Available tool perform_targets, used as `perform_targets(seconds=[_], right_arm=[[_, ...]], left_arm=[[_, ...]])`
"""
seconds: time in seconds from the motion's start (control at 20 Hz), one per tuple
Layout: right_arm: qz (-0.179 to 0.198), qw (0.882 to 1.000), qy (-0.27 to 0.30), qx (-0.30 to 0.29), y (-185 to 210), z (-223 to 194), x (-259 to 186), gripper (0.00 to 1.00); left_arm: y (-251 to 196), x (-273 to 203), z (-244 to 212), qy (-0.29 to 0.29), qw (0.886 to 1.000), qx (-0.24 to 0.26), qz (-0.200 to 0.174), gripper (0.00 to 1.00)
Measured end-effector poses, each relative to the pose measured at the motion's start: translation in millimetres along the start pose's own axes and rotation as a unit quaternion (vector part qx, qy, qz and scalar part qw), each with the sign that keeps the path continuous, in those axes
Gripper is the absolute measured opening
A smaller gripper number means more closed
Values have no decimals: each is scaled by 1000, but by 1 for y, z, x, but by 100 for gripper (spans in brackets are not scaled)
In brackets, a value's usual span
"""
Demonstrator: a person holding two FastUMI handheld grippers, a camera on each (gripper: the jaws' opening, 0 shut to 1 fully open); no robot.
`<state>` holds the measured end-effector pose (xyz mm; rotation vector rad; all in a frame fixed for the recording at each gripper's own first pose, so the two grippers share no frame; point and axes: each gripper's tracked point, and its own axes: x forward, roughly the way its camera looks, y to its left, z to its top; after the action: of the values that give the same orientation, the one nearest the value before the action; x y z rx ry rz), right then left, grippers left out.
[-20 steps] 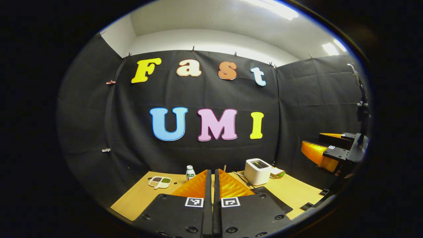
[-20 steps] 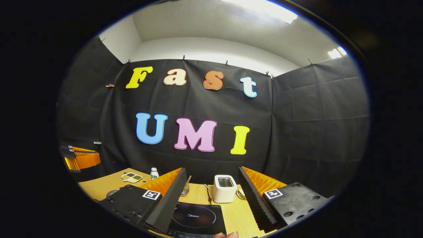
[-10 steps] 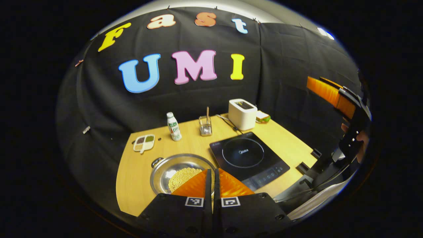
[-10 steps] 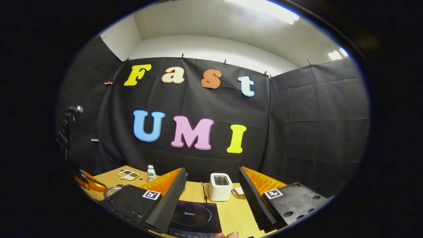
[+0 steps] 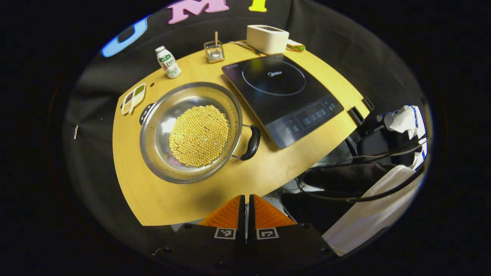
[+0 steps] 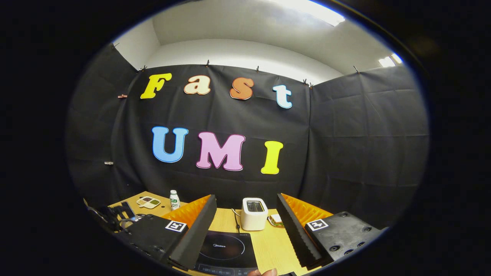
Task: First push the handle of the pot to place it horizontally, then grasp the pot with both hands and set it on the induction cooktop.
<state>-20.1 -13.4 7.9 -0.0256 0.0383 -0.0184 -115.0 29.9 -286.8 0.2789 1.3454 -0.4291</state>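
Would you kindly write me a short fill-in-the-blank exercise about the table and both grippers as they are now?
1. The pot holds yellow ____.
2. The pot stands on the table beside the cooktop, not yet ____ it.
3. The left gripper has its fingers ____.
4. The right gripper has its fingers ____, with the toaster seen between them.

Missing words: beans; on; shut; open

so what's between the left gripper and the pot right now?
In the left gripper view, bare wooden tabletop separates the shut left gripper from the pot of beans; nothing stands in that stretch.
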Motion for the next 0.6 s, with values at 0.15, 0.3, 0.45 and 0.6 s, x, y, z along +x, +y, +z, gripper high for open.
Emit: perform_targets(seconds=[0.15,0.3,0.45,0.6], right_arm=[[-6,1000,6,-2,-4,-4,-4,98],[-18,1000,9,-4,-13,-6,-7,98],[-32,999,14,-5,-21,-9,-9,98],[-43,999,18,2,-26,-10,-11,98]], left_arm=[[1,27,1,25,1000,-5,-12,5],[11,43,10,37,999,-2,-8,6],[22,56,20,38,999,0,1,6],[32,65,36,21,1000,-1,20,5]])
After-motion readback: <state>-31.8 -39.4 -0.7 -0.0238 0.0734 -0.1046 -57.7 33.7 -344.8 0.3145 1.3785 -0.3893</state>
